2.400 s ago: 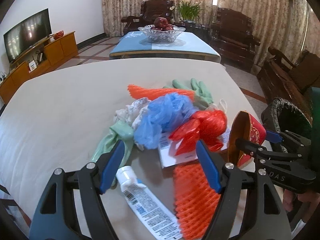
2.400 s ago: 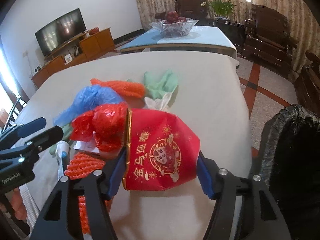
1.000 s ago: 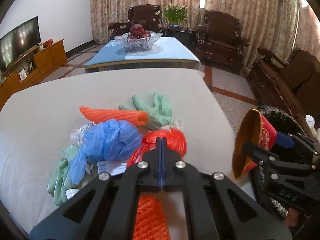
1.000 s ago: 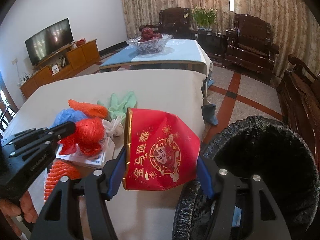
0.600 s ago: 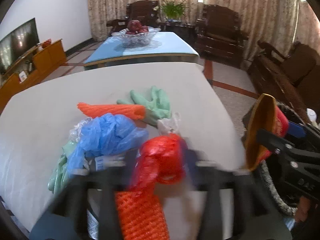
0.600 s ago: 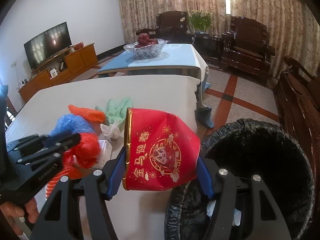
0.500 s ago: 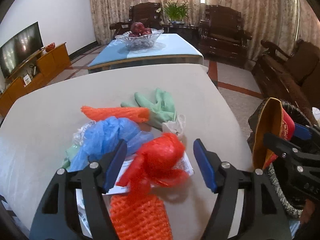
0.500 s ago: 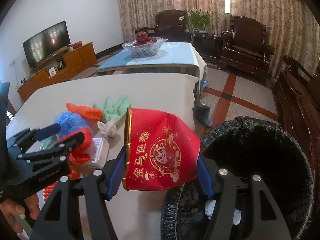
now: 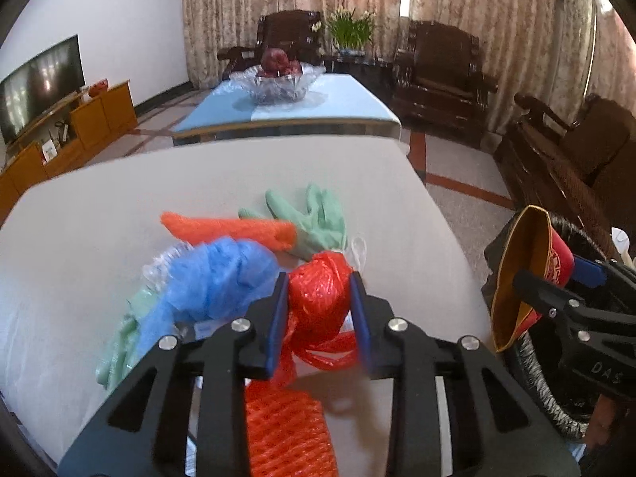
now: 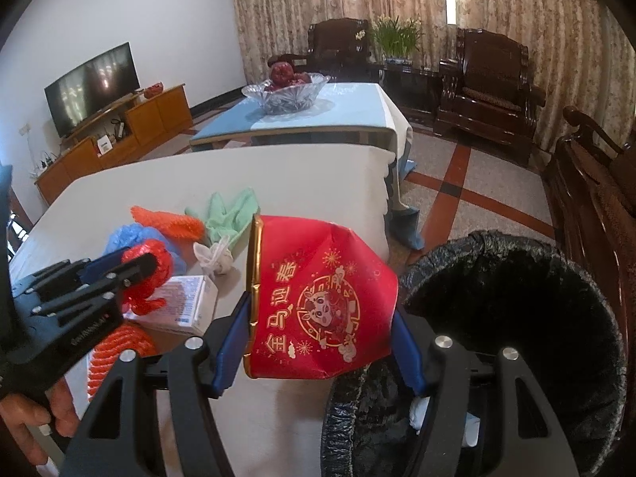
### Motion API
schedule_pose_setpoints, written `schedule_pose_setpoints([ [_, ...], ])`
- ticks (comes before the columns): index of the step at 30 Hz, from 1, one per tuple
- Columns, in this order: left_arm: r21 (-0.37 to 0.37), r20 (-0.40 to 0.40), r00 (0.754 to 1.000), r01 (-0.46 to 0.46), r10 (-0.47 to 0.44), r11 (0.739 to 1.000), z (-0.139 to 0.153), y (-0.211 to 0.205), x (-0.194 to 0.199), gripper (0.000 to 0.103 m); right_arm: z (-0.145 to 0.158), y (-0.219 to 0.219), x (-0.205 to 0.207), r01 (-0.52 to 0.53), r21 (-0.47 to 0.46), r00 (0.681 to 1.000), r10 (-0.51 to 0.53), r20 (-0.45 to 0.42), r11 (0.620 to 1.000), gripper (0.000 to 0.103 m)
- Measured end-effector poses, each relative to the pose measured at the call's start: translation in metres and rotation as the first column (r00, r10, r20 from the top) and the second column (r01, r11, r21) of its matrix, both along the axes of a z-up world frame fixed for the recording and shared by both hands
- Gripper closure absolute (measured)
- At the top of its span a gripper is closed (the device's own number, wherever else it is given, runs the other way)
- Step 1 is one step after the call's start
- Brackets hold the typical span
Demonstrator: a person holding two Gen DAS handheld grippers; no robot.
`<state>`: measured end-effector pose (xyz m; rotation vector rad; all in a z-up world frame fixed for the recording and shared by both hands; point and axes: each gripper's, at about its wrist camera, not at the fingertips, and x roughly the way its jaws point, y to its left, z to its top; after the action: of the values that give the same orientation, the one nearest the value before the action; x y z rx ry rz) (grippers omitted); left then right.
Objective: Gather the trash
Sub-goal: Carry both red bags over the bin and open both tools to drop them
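My left gripper [image 9: 318, 310] is closing, and its blue pads press both sides of a crumpled red plastic bag [image 9: 320, 298] lying on the trash pile. Below that bag lies an orange foam net [image 9: 286, 433]. My right gripper [image 10: 318, 338] is shut on a red paper cup with gold print [image 10: 322, 306], held at the rim of the black-lined trash bin [image 10: 516, 318]. From the right wrist view the left gripper [image 10: 131, 266] shows at the left with the red bag [image 10: 149, 274] in it. From the left wrist view the red cup [image 9: 528, 274] shows at the right.
On the white table [image 9: 99, 218] lie a blue bag [image 9: 222, 278], another orange net [image 9: 230, 228], green gloves [image 9: 318, 218], a knotted white bag [image 10: 214, 256] and a white box [image 10: 183, 302]. Beyond stand a blue-topped table with a fruit bowl [image 9: 278, 79], dark armchairs, a television.
My left gripper opened from fully shut, then closed on the red plastic bag. The right gripper with the red cup moved from over the table to the bin's rim.
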<state>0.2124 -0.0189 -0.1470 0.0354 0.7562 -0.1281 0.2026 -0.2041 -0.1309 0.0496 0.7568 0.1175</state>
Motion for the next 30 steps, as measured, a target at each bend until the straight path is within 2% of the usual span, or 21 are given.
schedule_pose_setpoints([
  [4,0.003,0.039,0.999,0.004,-0.004,1.000,0.021,-0.003,-0.006,0.075,0.015,-0.001,-0.005,-0.001,0.005,1.000,0.001,0.027,1.000,0.039],
  [15,-0.050,0.116,0.992,0.049,-0.043,0.998,0.068,-0.025,-0.035,0.075,0.066,-0.015,-0.036,0.005,0.005,0.994,-0.005,0.110,1.000,0.039],
  [22,-0.070,0.136,0.986,0.103,-0.093,0.992,0.082,-0.049,-0.054,0.075,0.081,-0.035,-0.062,0.039,-0.004,0.991,-0.038,0.132,0.999,0.039],
  [30,-0.095,0.135,0.977,0.178,-0.165,0.979,0.082,-0.086,-0.060,0.075,0.086,-0.072,-0.080,0.121,-0.020,0.985,-0.117,0.128,0.992,0.039],
])
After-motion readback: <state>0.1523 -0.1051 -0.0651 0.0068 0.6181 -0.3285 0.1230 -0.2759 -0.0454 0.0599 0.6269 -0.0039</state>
